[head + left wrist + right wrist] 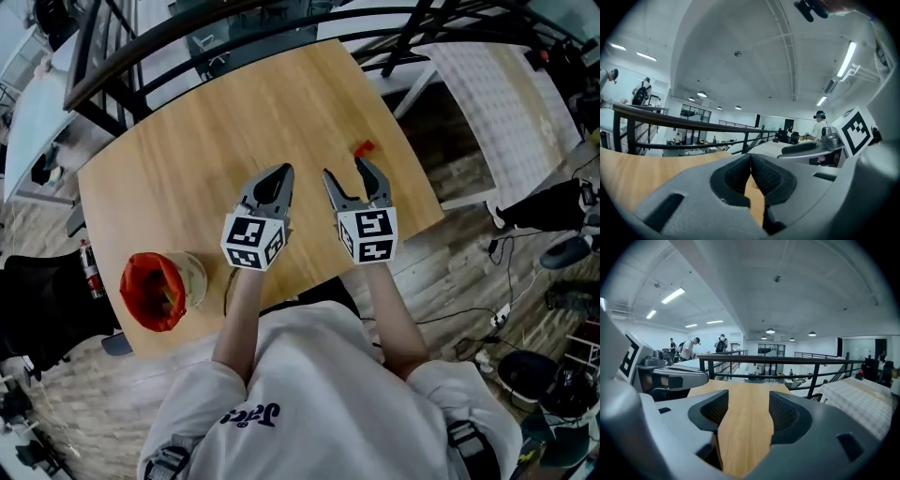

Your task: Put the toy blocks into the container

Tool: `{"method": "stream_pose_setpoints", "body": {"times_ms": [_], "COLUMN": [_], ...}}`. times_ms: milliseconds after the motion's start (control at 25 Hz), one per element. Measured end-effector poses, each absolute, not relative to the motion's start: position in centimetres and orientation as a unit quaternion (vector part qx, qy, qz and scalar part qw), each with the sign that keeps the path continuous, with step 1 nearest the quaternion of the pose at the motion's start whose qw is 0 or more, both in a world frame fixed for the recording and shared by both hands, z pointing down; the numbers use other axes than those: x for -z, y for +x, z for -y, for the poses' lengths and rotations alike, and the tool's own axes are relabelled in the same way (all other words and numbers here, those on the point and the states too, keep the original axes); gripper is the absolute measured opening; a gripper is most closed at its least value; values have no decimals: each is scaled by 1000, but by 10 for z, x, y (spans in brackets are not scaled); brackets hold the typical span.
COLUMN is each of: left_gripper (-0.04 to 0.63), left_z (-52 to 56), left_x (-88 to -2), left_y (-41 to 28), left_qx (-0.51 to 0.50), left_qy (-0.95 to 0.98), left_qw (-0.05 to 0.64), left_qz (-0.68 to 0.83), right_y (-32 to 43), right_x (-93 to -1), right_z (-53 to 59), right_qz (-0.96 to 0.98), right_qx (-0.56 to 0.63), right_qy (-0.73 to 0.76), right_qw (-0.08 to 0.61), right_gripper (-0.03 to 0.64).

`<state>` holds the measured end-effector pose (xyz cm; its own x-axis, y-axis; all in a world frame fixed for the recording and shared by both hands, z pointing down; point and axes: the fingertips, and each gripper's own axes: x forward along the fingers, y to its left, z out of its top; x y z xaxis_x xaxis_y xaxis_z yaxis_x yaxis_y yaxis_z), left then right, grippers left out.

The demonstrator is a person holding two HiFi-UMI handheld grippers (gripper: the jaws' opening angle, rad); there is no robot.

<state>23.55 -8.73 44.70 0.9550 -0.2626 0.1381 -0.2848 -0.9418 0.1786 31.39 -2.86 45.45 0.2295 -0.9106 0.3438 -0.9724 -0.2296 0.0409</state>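
Seen from above: a wooden worktop (pixel 187 169) with a black railing (pixel 234 28) past its far edge. Over the near half, side by side and a little apart, the left hand-held gripper (pixel 284 170) and the right hand-held gripper (pixel 344 169), both pointing away from the person. On the back of each, a marker cube.

Left hand-held gripper: jaws brought together, ribbed pads meeting at the tips in its own view. Nothing gripped between them, only a sliver of wood grain below the pads.

Right hand-held gripper: jaws spread wide. Between them in its own view, bare wood running out to the railing, and nothing held.

One red block (pixel 363 148) on the worktop, just beyond the tip of the right-hand jaw of the right hand-held gripper, near the worktop's right edge. Touching that tip or not: cannot tell from above. Not visible in either gripper view.

Container (pixel 194 278) at the near left corner of the worktop, well apart from the block and to the left of the left hand-held gripper. Pale outside, red inside, tipped so the mouth faces left. Contents too dark to make out.
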Motion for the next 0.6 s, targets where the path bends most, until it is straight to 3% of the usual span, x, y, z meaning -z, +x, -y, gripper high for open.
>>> {"method": "stream_pose_setpoints", "body": {"times_ms": [360,600], "left_gripper": [14,14], "left_z": [76,82], "left_x": [-499,-538], "left_y": [324,362], "left_qx": [-103,-138], "left_qy": [987,984], "left_qw": [98,102], "left_qz": [69,46], "right_y": [394,441], "right_x": [-554,-617], "right_z": [5,13], "right_qz": [611,589], "right_qx": [-214,-268], "right_qy": [718,707], "right_qw": [256,284], "right_gripper": [264,262]}}
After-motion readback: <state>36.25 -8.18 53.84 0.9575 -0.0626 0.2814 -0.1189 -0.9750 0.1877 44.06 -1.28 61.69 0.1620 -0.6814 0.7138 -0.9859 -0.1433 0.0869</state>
